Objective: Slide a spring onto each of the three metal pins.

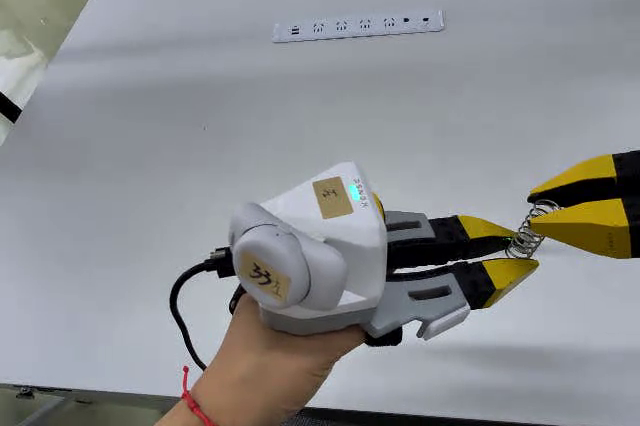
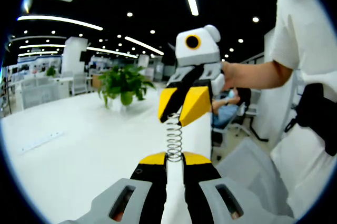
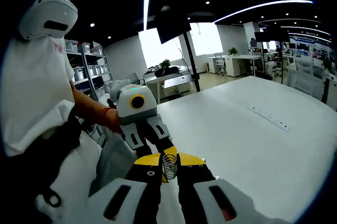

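The left tool (image 1: pixel 523 249), held in a hand (image 1: pixel 268 358), and the right tool (image 1: pixel 533 208), reaching in from the right edge, meet tip to tip above the near right part of the white bench (image 1: pixel 180 156). A small coil spring (image 1: pixel 527 231) spans the gap between them. Each tool's yellow-tipped jaws are drawn nearly together, the left pinching one end of the spring and the right the other, so it hangs clear of the bench. A white power strip (image 1: pixel 358 25) lies at the far side, well apart.
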The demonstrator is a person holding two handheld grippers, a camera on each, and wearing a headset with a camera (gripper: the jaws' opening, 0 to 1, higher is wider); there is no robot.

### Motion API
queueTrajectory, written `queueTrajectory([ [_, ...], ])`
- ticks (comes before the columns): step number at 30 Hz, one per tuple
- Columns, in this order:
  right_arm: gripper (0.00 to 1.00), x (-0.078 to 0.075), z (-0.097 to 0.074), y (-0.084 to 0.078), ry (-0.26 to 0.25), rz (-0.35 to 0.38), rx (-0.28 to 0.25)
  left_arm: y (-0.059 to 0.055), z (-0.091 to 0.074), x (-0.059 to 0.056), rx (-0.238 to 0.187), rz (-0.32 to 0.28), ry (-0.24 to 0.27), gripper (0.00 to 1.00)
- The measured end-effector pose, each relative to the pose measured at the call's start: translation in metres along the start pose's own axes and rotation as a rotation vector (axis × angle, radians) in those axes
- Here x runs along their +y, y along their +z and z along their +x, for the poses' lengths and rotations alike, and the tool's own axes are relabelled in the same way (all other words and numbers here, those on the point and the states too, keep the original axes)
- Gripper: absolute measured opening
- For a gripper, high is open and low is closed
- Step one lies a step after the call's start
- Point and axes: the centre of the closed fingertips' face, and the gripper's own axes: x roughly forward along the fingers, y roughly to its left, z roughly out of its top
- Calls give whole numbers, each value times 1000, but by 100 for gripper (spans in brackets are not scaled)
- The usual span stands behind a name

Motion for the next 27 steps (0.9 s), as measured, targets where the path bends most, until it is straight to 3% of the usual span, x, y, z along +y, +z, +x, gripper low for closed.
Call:
queueTrajectory([
  [13,14,1,1,0,10,-32,43,0,-2,0,-11,1,-3,10],
  [18,19,2,1,0,33,-61,88,0,-1,0,-17,1,-7,10],
  [21,21,1,-3,1,64,-121,155,0,-1,-1,-13,11,-12,10],
  [23,21,-1,-4,0,84,-191,233,0,0,-1,-14,10,-19,10],
  [27,24,7,-3,-3,188,-291,367,0,3,-2,-5,25,-26,10],
])
